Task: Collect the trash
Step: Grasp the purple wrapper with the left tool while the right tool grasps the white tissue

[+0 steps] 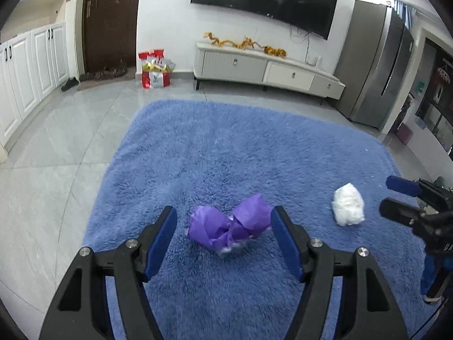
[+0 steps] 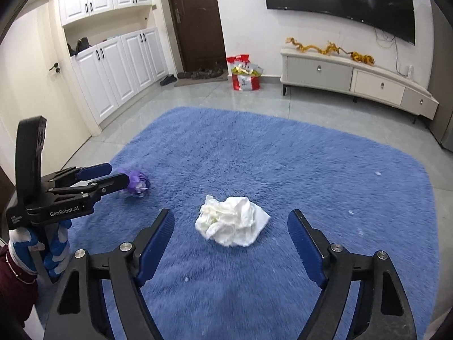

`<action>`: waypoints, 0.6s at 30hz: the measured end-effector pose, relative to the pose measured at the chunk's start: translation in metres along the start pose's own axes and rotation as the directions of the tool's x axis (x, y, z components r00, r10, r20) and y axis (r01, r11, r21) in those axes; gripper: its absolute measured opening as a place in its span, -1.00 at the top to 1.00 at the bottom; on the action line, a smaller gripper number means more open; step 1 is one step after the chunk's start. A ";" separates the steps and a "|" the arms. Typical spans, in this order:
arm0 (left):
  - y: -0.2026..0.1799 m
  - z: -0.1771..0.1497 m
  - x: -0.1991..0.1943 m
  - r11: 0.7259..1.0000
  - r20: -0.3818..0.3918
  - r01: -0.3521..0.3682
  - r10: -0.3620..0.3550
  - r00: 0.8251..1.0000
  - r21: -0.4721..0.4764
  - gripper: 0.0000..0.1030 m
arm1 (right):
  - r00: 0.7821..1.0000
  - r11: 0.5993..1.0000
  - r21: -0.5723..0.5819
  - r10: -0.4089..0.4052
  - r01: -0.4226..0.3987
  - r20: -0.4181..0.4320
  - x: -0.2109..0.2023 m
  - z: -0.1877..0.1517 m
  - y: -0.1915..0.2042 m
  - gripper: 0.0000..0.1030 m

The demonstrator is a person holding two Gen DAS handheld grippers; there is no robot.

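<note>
- A crumpled purple wrapper (image 1: 229, 223) lies on a shaggy blue rug (image 1: 226, 147), just ahead of the left gripper (image 1: 223, 226), whose jaws are spread to either side of it and not touching.
- The wrapper's long axis runs across the jaw gap.
- A crumpled white tissue (image 2: 230, 221) lies centred ahead of the spread right gripper (image 2: 230, 235), untouched.
- Each gripper is nearer its own piece.
- No bin is visible; the wrapper's silvery underside is hard to make out.

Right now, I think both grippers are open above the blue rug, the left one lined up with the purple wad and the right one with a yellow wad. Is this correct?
Not quite. The wad in front of the right gripper is white, not yellow, as the right wrist view shows. The rest holds: both grippers are open above the blue rug, and the left gripper lines up with the purple wad.
</note>
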State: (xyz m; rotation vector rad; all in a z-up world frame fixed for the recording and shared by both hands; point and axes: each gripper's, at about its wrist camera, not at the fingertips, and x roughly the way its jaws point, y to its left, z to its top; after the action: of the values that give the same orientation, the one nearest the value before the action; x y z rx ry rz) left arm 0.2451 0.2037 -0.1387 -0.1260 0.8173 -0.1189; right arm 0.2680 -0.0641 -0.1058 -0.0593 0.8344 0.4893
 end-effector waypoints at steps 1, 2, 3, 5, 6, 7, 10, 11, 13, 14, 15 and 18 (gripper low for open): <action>0.001 -0.001 0.004 1.000 -0.008 0.000 0.000 1.000 -0.004 -0.30 | 1.000 1.000 0.000 0.003 -0.003 -0.009 0.008 0.000 0.001 -0.54; 0.001 -0.003 0.009 1.000 -0.017 0.000 0.000 1.000 -0.007 -0.30 | 1.000 1.000 0.000 0.004 -0.004 -0.020 0.016 0.000 0.001 -0.52; 0.001 -0.006 0.014 1.000 -0.033 0.002 -0.002 0.999 -0.008 -0.28 | 1.000 1.000 0.000 0.005 -0.004 -0.030 0.022 0.001 0.002 -0.46; 0.003 -0.005 0.020 1.000 -0.051 0.014 -0.015 0.999 -0.021 -0.24 | 0.999 1.000 0.012 0.010 -0.009 -0.053 0.034 -0.001 0.002 -0.37; 0.005 -0.004 0.020 0.999 -0.045 0.021 -0.022 0.999 -0.034 -0.18 | 0.998 1.000 0.022 0.014 -0.013 -0.063 0.038 -0.003 0.000 -0.30; 0.006 -0.005 0.021 0.999 -0.046 0.024 -0.026 0.999 -0.041 -0.15 | 0.997 0.999 0.033 0.020 -0.018 -0.071 0.042 -0.004 -0.001 -0.22; 0.008 -0.005 0.022 0.998 -0.045 0.030 -0.032 0.998 -0.053 0.00 | 0.996 0.998 0.056 0.037 -0.033 -0.087 0.050 -0.008 -0.005 -0.08; 0.008 -0.005 0.022 0.998 -0.044 0.030 -0.033 0.998 -0.052 0.13 | 0.996 0.998 0.056 0.037 -0.032 -0.081 0.049 -0.010 -0.006 -0.06; 0.007 -0.005 0.023 0.998 -0.043 0.028 -0.030 0.999 -0.051 0.22 | 0.997 0.997 0.062 0.041 -0.037 -0.069 0.047 -0.011 -0.007 0.09; 0.008 -0.006 0.022 0.998 -0.041 0.025 -0.028 0.999 -0.052 0.25 | 0.997 0.997 0.067 0.047 -0.042 -0.065 0.046 -0.011 -0.007 0.13; 0.008 -0.007 0.021 0.998 -0.040 0.023 -0.026 0.999 -0.053 0.29 | 0.997 0.996 0.071 0.052 -0.047 -0.061 0.046 -0.011 -0.008 0.18; 0.008 -0.008 0.019 0.998 -0.032 0.013 -0.015 0.999 -0.063 0.36 | 0.997 0.996 0.077 0.057 -0.052 -0.053 0.046 -0.012 -0.007 0.32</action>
State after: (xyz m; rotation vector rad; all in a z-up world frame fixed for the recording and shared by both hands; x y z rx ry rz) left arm 0.2526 0.2082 -0.1589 -0.1889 0.8525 -0.1086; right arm 0.2889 -0.0550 -0.1482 0.0195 0.9099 0.5090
